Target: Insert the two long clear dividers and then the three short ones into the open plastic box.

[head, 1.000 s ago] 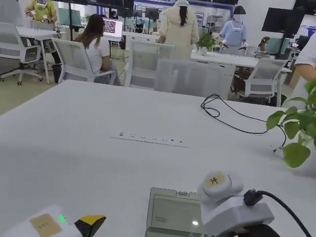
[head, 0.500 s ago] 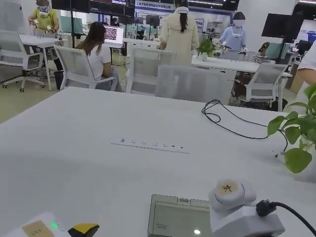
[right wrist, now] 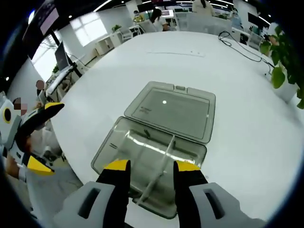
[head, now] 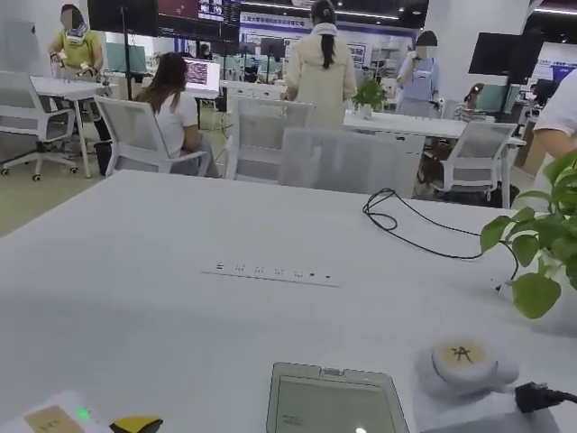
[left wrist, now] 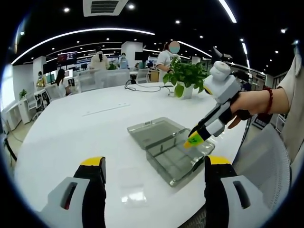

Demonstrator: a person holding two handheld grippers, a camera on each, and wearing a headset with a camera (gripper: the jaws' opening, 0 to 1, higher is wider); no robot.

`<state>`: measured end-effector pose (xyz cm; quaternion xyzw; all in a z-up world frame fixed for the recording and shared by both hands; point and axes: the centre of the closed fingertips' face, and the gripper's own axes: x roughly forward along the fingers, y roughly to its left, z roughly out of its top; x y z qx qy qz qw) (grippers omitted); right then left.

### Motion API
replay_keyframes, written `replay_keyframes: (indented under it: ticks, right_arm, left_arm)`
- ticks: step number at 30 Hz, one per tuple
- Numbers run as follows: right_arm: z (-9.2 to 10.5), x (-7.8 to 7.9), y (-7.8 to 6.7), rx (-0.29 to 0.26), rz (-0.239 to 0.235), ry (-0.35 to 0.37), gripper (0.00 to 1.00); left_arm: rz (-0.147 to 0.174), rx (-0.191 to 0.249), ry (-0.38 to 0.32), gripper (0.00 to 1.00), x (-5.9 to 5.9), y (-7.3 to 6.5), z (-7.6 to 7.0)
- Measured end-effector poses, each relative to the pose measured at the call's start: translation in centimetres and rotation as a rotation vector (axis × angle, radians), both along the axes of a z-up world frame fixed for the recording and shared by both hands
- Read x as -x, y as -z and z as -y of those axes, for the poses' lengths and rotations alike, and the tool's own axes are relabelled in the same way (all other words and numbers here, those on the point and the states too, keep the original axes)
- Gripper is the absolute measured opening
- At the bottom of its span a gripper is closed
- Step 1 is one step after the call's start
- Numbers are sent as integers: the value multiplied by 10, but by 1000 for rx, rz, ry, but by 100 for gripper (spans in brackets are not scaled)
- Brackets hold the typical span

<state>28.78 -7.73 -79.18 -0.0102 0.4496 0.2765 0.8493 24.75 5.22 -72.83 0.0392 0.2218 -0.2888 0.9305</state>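
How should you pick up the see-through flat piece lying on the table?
Probably from straight above with the left gripper, jaws pinching two opposite edges of the clear flat divider. It lies flat on the white table, so only its thin edges offer a hold.

right gripper (right wrist: 147, 165): slides rightward, so the box lid (head: 335, 406) now lies off to its left | left gripper (left wrist: 151, 162): draws leftward, farther from the lid

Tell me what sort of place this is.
Probably an open-plan office or lab: large white tables, mesh office chairs, dark screens and people at work in the background.
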Motion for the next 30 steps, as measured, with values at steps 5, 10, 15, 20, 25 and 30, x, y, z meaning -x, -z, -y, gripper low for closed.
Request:
replay_keyframes:
  ticks: [5,10,15,20,25,30]
  right_arm:
    - [4,1,-15,-36,80,-13,50]
    - [12,2,-29,-63,157,-26,60]
    - [19,6,-39,-100,217,-38,65]
    - [24,11,-51,-154,271,-58,70]
    - [30,15,-60,-190,329,-89,76]
    - [37,21,-60,-200,348,-119,79]
  left_arm:
    - [0,-3,-18,87,2,-2,-8]
    - [-8,-17,-39,87,4,-1,-16]
    - [-17,-26,-54,87,7,0,-21]
    - [-18,-33,-65,87,10,-1,-23]
    - [-21,-39,-70,86,13,-2,-23]
    - [-36,-43,-79,85,15,-1,-23]
